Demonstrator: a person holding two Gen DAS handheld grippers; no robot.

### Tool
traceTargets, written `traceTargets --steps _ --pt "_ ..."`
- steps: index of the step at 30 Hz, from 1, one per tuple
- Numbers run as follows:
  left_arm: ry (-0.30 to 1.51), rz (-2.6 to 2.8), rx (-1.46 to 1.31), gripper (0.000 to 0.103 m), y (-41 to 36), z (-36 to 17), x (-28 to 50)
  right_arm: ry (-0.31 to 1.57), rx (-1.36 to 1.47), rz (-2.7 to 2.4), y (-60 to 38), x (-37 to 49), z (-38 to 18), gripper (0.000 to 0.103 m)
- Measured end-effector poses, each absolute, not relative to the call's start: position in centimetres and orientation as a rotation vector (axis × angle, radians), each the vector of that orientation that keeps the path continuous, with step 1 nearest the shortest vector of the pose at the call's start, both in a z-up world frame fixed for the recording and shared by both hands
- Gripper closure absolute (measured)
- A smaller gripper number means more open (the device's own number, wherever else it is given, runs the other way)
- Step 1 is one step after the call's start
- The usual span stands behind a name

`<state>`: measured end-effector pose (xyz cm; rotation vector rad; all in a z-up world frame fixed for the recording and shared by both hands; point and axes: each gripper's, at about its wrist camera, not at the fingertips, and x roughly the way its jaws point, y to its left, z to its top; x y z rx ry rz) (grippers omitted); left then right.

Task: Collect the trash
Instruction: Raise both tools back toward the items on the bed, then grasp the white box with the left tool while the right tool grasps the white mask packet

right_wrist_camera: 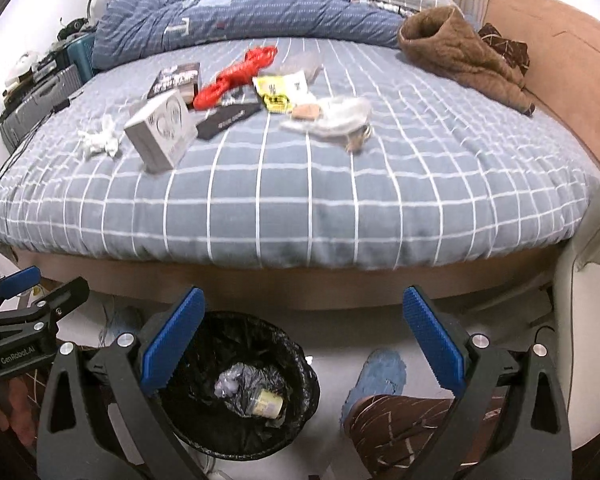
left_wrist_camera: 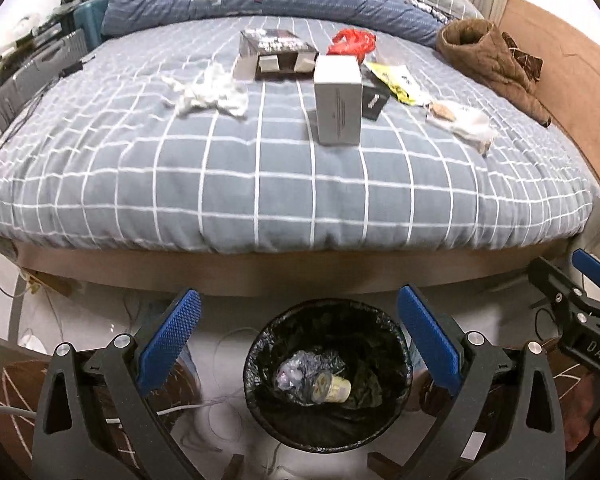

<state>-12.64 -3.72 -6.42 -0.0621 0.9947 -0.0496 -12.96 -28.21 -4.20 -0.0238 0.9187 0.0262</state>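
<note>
Both blue-padded grippers, left (left_wrist_camera: 298, 340) and right (right_wrist_camera: 300, 340), hang spread and empty above the black-lined round bin (left_wrist_camera: 260, 396) (bed litter awaits).

"DAS" stood in white letters on the right hand-held gripper (left_wrist_camera: 592, 280) body. "GenRobot.AI" stood on the left hand-held gripper (right_wrist_camera: 28, 284) body. Box print on the bed was illegible.

A big bed (left_wrist_camera: 260, 184) with a grey checked sheet fills the room, above a pale floor (right_wrist_camera: 332, 340)
</note>
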Motion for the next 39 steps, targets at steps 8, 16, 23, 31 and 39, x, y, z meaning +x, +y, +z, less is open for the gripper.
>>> traceTargets --steps 8,16,23,31,39 --pt "0.967 -0.035 -0.047 0.006 -3.6 -4.3 -11.8 0.882 -0.025 0.026 -28.7 -12.2 -1.7 0.008" --pt "0.943 -0.032 -0.042 0.006 -3.6 -2.3 -10.4 0.866 -0.019 0.022 -29.2 -10.7 -0.1 0.008" --pt "0.917 -0.025 -0.047 0.006 -3.9 -0.6 -8.3 0.845 -0.016 0.015 -29.8 -8.3 1.2 0.008" --pt "0.912 -0.024 -0.043 0.006 -4.4 -0.1 -5.0 0.856 -0.027 0.008 -30.4 -4.7 1.1 0.008" --pt "0.926 -0.025 -0.047 0.006 -5.0 -1.3 -1.5 0.875 -0.036 0.0 -30.8 0.6 -0.1 0.008"
